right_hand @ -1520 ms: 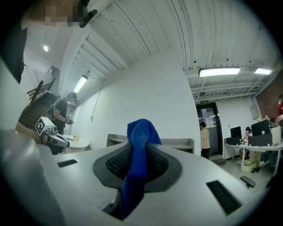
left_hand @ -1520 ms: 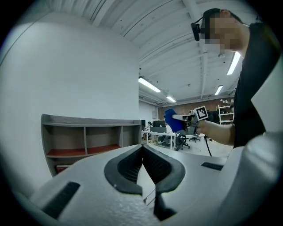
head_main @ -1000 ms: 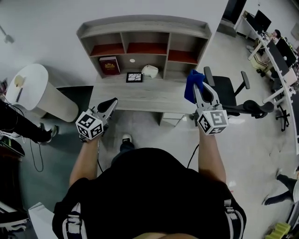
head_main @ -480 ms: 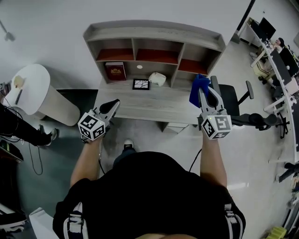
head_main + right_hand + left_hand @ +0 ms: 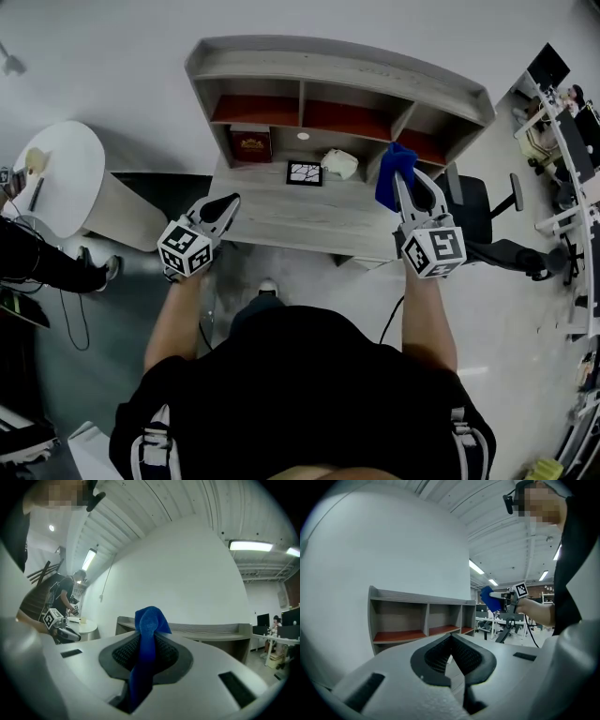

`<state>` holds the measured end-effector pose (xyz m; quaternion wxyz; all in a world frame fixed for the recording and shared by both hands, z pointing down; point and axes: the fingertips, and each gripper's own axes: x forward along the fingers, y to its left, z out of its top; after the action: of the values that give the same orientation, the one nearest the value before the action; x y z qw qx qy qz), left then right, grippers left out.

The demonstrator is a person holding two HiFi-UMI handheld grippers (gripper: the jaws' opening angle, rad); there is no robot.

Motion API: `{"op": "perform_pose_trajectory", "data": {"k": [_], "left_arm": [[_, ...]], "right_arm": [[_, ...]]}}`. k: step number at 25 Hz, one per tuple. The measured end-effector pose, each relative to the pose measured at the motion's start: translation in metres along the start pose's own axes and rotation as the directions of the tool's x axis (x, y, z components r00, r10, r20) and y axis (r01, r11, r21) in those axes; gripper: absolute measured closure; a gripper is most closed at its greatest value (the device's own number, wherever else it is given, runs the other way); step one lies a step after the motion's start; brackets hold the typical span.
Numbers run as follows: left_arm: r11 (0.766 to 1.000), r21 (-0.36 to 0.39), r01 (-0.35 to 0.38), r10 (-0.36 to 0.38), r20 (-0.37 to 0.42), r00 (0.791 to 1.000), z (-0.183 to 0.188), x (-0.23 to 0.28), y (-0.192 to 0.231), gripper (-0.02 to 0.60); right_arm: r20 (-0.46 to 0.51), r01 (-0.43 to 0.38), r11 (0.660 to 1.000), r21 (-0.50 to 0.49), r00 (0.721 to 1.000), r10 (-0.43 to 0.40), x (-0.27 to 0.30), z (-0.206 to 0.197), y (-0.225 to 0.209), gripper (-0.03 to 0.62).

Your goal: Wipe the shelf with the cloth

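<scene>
A grey wooden shelf (image 5: 342, 73) with three red-floored cubbies stands on a desk (image 5: 300, 220) against the white wall. My right gripper (image 5: 397, 175) is shut on a blue cloth (image 5: 391, 172) and hangs over the desk's right end, below the right cubby. In the right gripper view the cloth (image 5: 146, 639) sticks up between the pads, with the shelf top (image 5: 211, 631) behind. My left gripper (image 5: 228, 202) is shut and holds nothing, at the desk's front left corner. The left gripper view shows the shelf (image 5: 417, 618) ahead and the cloth (image 5: 490, 599) to the right.
On the desk under the cubbies are a dark red book (image 5: 250, 145), a small black framed picture (image 5: 305, 172) and a white object (image 5: 341, 164). A black office chair (image 5: 487, 234) stands right of the desk. A white rounded cabinet (image 5: 70, 192) stands to the left.
The view has shifted so the shelf and desk sit further right and lower. Both grippers keep their hold and sit a little nearer the desk.
</scene>
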<state>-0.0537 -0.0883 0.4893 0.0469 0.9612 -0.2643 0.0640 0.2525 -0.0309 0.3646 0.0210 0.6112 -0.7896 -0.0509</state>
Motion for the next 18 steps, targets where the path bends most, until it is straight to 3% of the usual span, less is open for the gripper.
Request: {"op": "perform_pose_trajectory", "data": {"k": [4,18], "left_arm": [[0.999,-0.024,-0.033,0.034,0.022,0.999,0.005,-0.010,0.030,0.566],[0.994,-0.056,-0.099,0.099,0.002,0.995,-0.010,-0.031,0.070,0.565]], "right_arm": [[-0.017,-0.018,1.000,-0.001,1.000,0.018,0.020,-0.007,0.012,0.531],[-0.034,-0.064,0.998,-0.001,0.997,0.064,0.061,-0.016,0.038,0.531]]}}
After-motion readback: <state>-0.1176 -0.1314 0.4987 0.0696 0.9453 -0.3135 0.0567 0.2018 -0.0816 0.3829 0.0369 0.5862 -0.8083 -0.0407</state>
